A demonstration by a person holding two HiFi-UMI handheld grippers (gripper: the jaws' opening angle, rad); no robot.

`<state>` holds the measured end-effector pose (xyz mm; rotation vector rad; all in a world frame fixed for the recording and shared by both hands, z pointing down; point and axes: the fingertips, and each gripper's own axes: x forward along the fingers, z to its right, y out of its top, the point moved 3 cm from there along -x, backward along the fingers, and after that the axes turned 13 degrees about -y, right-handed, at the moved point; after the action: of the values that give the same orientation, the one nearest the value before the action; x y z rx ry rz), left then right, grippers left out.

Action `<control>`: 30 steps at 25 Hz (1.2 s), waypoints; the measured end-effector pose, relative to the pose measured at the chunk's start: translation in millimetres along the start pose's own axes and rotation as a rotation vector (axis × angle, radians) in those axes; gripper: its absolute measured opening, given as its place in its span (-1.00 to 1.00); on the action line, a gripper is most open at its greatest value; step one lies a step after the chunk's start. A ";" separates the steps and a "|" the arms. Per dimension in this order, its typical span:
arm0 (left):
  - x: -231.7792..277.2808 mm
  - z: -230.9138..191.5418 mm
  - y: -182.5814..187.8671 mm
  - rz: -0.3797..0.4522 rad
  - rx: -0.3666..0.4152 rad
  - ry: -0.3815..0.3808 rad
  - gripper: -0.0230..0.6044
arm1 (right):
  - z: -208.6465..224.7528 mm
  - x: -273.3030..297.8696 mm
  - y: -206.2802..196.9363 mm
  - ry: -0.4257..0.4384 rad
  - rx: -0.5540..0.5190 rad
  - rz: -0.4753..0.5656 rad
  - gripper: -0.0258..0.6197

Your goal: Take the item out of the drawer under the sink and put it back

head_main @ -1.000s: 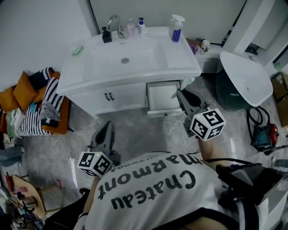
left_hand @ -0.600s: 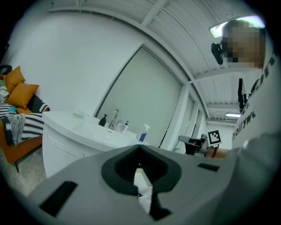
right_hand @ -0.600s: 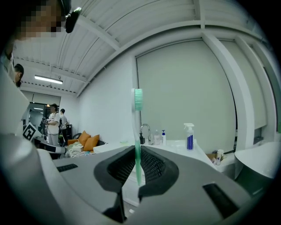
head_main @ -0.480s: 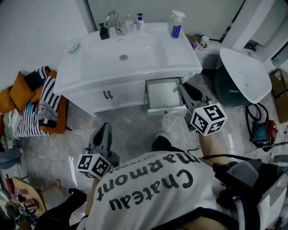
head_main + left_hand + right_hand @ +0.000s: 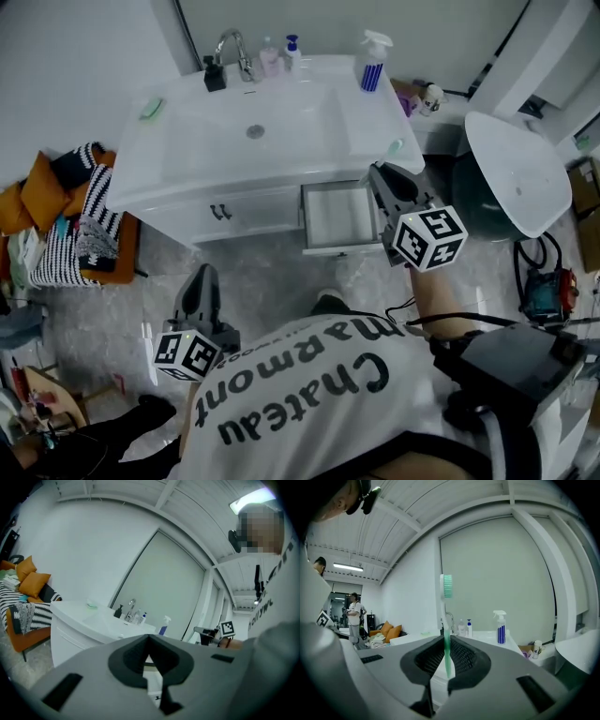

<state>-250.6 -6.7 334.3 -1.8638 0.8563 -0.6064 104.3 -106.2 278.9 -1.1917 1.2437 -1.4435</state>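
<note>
The white drawer (image 5: 341, 247) under the sink (image 5: 281, 141) stands pulled out, and its inside looks bare. My right gripper (image 5: 379, 175) hovers at the drawer's right side, near the counter's front corner. It is shut on a green and white toothbrush (image 5: 395, 147). In the right gripper view the toothbrush (image 5: 446, 620) stands upright between the pads of my right gripper (image 5: 447, 667), bristle head on top. My left gripper (image 5: 205, 275) hangs low over the floor, left of the drawer. In its own view my left gripper (image 5: 149, 644) is shut with nothing in it.
A spray bottle (image 5: 372, 62), a faucet (image 5: 234, 47) and small bottles stand on the counter's back edge. A white round-lidded fixture (image 5: 517, 173) is at the right. An orange seat with striped cloth (image 5: 84, 220) stands at the left. The cabinet door (image 5: 220, 211) is closed.
My right gripper has moved with the toothbrush away from the drawer, up toward the counter's corner. My left gripper has drifted a little lower and back.
</note>
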 end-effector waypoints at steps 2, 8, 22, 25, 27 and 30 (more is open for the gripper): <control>10.1 -1.5 3.6 0.000 0.001 0.021 -0.91 | 11.8 14.9 0.8 -0.004 -0.005 -0.003 -0.78; 38.2 -5.9 6.3 -0.003 0.001 0.067 -0.91 | 52.3 55.5 -8.6 -0.039 -0.008 -0.032 -0.78; 98.4 -9.6 4.2 -0.006 0.005 0.144 -0.91 | 126.9 139.2 -72.9 -0.110 -0.350 -0.282 -0.78; 106.6 -9.6 -2.0 -0.014 0.009 0.152 -0.91 | 138.7 153.2 -87.1 -0.103 -0.353 -0.332 -0.78; 109.5 -10.8 -3.8 -0.007 0.012 0.162 -0.91 | 144.4 161.4 -97.5 -0.098 -0.361 -0.371 -0.78; 115.3 -11.0 -2.3 -0.005 0.011 0.188 -0.91 | 148.8 172.4 -112.4 -0.078 -0.458 -0.434 -0.78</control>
<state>-185.1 -101.6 345.8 -1.8199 0.9681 -0.7971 219.1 -284.9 418.0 -1.9029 1.3582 -1.4316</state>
